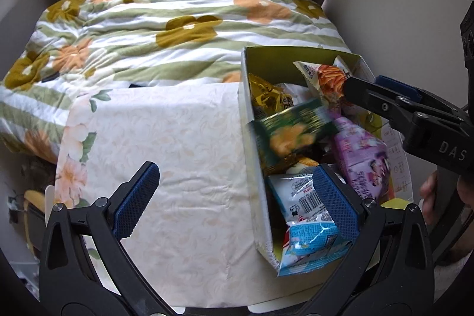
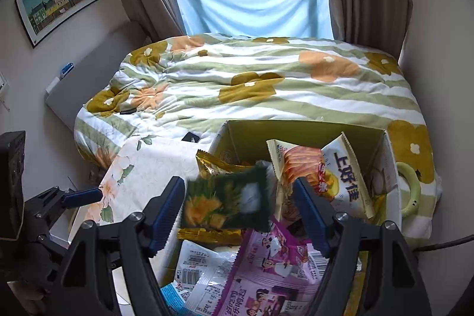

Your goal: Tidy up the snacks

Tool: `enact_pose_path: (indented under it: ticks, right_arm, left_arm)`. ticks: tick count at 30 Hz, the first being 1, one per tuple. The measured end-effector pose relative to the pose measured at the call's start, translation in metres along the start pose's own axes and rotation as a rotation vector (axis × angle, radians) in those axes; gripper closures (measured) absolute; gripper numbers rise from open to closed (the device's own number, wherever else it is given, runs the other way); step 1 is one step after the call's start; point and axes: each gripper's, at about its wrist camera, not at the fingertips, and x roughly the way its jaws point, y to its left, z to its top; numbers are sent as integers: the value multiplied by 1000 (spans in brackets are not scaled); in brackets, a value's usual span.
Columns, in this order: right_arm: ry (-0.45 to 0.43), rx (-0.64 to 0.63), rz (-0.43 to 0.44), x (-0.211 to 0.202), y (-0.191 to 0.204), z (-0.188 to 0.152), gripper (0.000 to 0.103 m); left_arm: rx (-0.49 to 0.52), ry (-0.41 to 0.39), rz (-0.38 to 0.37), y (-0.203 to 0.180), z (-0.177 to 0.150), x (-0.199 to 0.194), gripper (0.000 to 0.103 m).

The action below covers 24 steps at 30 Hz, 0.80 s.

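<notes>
An open cardboard box (image 1: 251,96) (image 2: 296,132) holds several snack packets: gold (image 2: 216,165), orange (image 2: 302,165), purple (image 2: 266,265) and blue-white (image 1: 308,227). A green packet (image 2: 225,203) (image 1: 287,129) shows blurred above the pile, between the fingers of my right gripper (image 2: 237,215). That gripper is open and neither pad presses on the packet. My left gripper (image 1: 237,200) is open and straddles the box's left wall. One of its fingers (image 1: 334,203) is inside over the blue-white packet, the other over the cloth.
The box rests on a white floral cloth (image 1: 166,144) in front of a bed with a flowered quilt (image 2: 266,85). A green ring-shaped object (image 2: 411,188) lies right of the box. A person's hand (image 1: 429,191) holds the right gripper's handle.
</notes>
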Motion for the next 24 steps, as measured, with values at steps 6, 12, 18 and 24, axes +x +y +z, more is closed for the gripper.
enact_pose_path:
  ticks: [6, 12, 18, 24]
  right_arm:
    - [-52, 58, -78, -24, 3, -19, 7]
    - [-107, 96, -126, -49, 13, -39, 7]
    - [-121, 99, -120, -62, 40, -64, 7]
    - [-112, 81, -102, -71, 69, -88, 7]
  left_arm:
    - [0, -13, -4, 12, -20, -14, 1]
    - [8, -31, 6, 34, -49, -34, 1]
    - [-37, -39, 16, 70, -86, -59, 1]
    - [-50, -50, 11, 87, -110, -78, 1]
